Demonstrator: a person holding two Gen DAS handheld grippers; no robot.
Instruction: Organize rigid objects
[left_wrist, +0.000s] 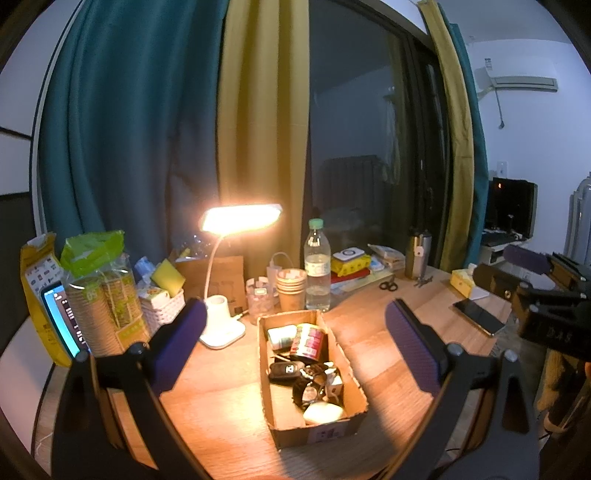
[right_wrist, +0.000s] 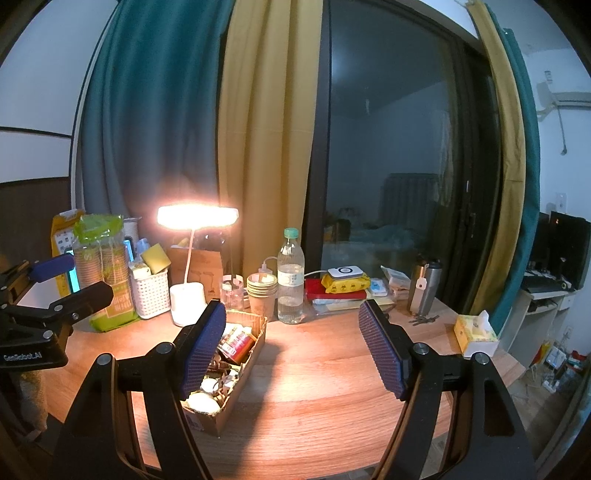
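I hold my left tool (left_wrist: 295, 347) and right tool (right_wrist: 291, 347) wide apart, both empty. One cardboard box (left_wrist: 354, 380) sits on the desk (right_wrist: 332, 369) at my left tool's six o'clock, holding one red can (left_wrist: 308, 341), one car key (left_wrist: 284, 371) and one wristwatch (left_wrist: 308, 393). At twelve o'clock stand one water bottle (left_wrist: 317, 266) and one lit lamp (left_wrist: 240, 218).

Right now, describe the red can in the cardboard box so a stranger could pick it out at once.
Start at the lit desk lamp on the wooden table; the open cardboard box lies just beside its base. The red can lies on its side at the box's far end, the only red thing inside.
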